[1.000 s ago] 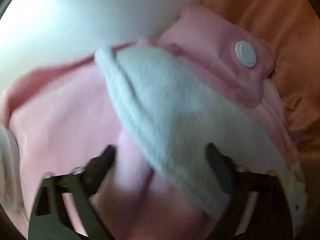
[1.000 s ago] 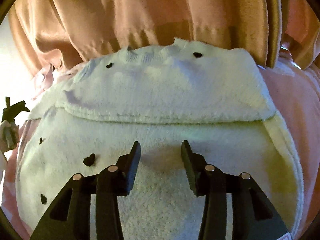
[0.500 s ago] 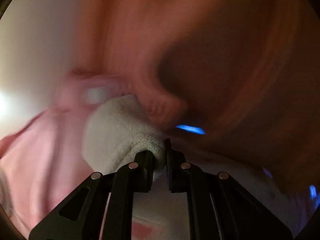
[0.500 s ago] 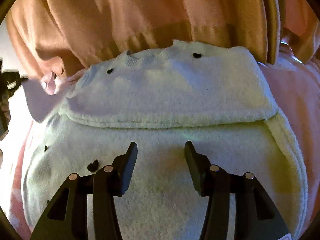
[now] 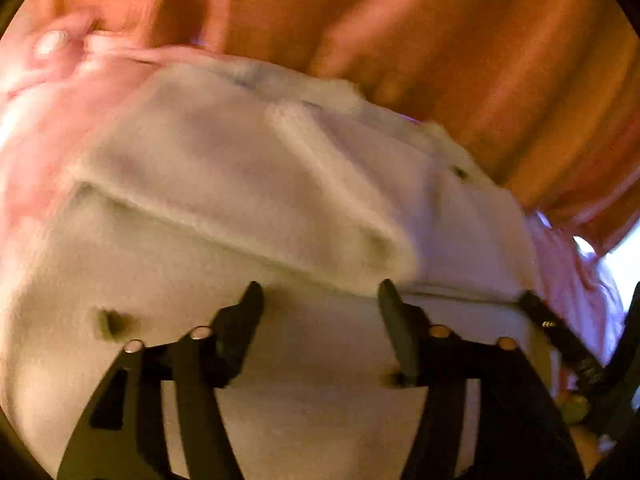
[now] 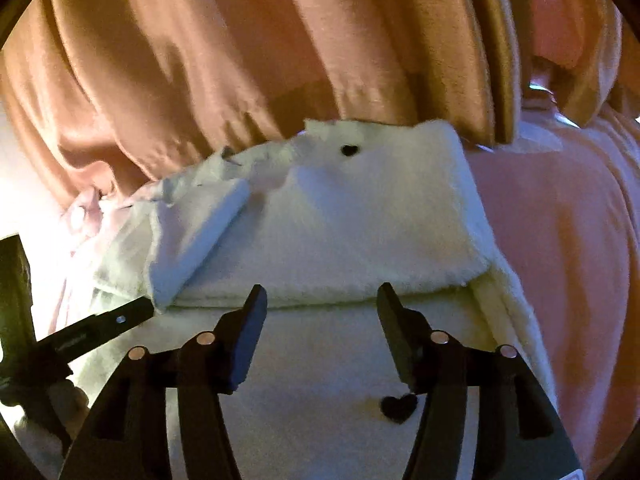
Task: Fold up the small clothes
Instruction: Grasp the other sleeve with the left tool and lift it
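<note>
A small white fleece top (image 6: 360, 232) with black hearts lies on a pink garment (image 6: 560, 240). Both its sleeves are folded in across the chest; the left sleeve (image 6: 200, 232) lies diagonally on top. The top also fills the left wrist view (image 5: 240, 200). My right gripper (image 6: 320, 304) is open and empty, just above the top's lower half. My left gripper (image 5: 320, 300) is open and empty over the same area; one of its fingers (image 6: 108, 320) shows at the left of the right wrist view, near the sleeve cuff.
An orange satin curtain (image 6: 280, 60) hangs right behind the clothes. The pink garment (image 5: 48, 128) spreads out on both sides of the white top, with a white snap button (image 5: 50, 42) at its far left.
My left gripper carried the left sleeve across the chest, let it go and opened. My right gripper opened a little wider and stayed in place.
</note>
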A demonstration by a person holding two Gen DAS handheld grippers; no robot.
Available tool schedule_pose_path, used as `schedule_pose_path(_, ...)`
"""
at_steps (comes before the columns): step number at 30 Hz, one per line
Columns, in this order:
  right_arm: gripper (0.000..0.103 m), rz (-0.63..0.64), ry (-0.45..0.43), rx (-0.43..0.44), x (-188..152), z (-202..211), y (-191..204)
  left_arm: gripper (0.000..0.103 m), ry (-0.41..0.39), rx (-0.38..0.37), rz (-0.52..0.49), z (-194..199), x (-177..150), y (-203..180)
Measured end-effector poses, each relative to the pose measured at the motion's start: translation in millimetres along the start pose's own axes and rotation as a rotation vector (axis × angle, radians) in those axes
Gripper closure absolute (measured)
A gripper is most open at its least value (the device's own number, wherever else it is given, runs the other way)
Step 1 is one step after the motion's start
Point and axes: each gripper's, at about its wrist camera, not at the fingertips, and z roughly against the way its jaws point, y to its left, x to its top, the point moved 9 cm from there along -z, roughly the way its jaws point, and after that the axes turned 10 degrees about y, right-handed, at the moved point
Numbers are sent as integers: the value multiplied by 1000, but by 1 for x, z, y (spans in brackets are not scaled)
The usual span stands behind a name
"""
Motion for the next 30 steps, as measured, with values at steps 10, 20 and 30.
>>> schedule_pose_path(10, 39, 307, 2, -33, 30, -28, 131, 33, -83, 18, 321, 13, 37, 134)
schedule_pose_path(20, 91, 313, 51, -50, 62, -78, 162, 31, -60, 59, 232, 8, 37, 140)
schedule_pose_path(30, 76, -223, 42, 116, 17, -41, -19, 18, -73, -50, 258, 13, 35, 125)
